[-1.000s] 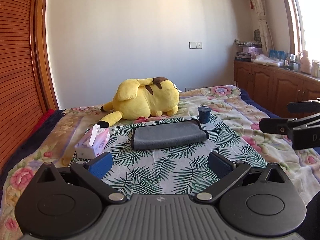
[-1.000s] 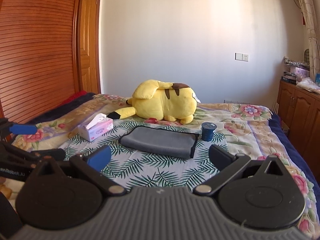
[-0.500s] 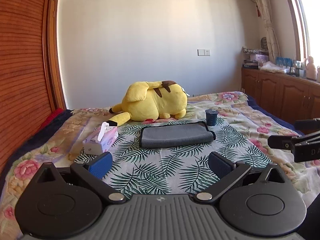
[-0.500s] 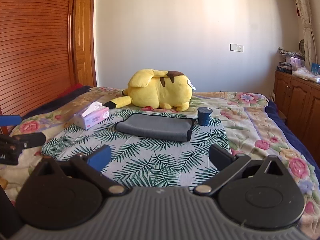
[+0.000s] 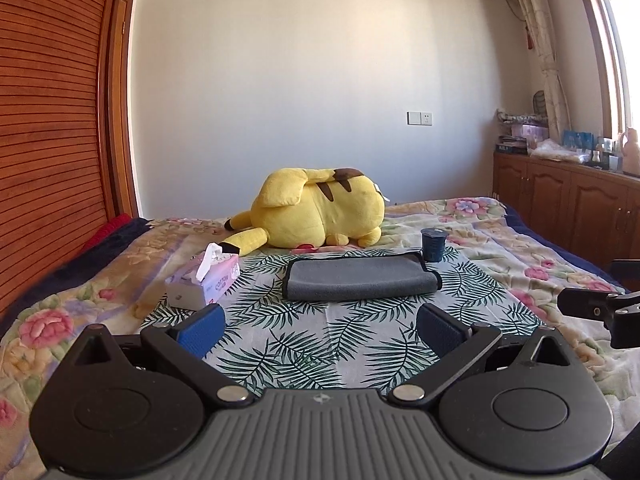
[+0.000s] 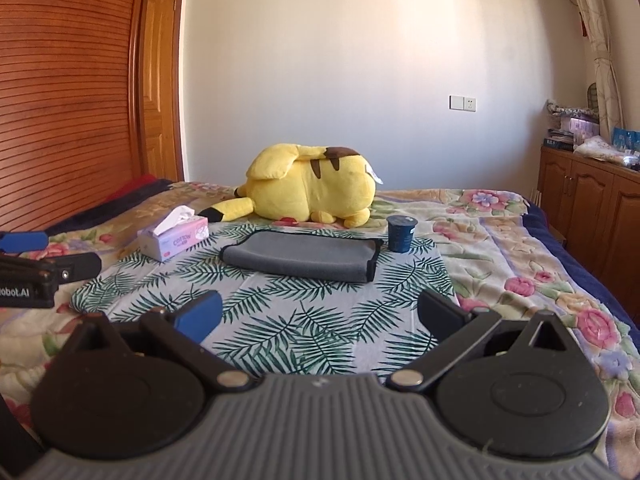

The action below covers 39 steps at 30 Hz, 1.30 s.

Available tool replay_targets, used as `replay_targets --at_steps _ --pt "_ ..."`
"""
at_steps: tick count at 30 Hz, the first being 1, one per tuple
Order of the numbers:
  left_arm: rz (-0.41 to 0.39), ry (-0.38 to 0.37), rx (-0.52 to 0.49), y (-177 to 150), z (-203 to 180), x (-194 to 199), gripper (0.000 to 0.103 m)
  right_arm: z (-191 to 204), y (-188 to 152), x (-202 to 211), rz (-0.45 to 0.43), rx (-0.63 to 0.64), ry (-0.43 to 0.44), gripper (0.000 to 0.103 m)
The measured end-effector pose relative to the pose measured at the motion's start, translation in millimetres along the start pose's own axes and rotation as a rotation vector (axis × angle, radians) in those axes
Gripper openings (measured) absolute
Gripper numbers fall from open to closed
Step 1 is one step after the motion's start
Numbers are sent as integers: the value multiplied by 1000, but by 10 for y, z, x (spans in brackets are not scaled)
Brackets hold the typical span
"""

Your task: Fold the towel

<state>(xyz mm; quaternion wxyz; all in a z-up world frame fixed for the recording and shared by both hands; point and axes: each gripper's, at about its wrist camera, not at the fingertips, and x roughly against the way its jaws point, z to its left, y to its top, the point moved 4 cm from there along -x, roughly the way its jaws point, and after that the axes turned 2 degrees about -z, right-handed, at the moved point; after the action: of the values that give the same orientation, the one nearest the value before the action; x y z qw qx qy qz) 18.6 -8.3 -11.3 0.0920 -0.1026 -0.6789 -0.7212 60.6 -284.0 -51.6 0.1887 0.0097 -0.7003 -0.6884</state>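
The towel [image 5: 360,280], grey with a dark edge, is seen folded and lying flat on a palm-leaf cloth [image 5: 320,344] spread over the bed [image 5: 520,264], just above the centre of both frames. A dark blue cup [image 5: 433,244] is placed just beside the towel's right end, and a tissue box [image 5: 202,284] is set to its left, apart from it. A yellow plush toy [image 5: 316,216] is laid behind the towel. The left gripper [image 5: 320,330] is held in the lower part of its view with its fingers spread wide and nothing between them. The right gripper [image 6: 320,316] is likewise held apart and empty, well short of the towel. Whether the towel is folded once or more perhaps cannot be judged at this angle.
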Motion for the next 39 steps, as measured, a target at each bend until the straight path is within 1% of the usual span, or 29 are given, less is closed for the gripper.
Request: replay_targets --at_steps 9,15,39 --pt "-29 -7 -35 -17 -39 43 87 -45 9 60 -45 -14 -23 103" --pt "-37 -6 -51 -32 -58 65 87 -109 13 96 -77 -34 -61 103" --pt "-31 -6 -30 -44 -39 55 87 -90 -6 83 -74 -27 -69 103"
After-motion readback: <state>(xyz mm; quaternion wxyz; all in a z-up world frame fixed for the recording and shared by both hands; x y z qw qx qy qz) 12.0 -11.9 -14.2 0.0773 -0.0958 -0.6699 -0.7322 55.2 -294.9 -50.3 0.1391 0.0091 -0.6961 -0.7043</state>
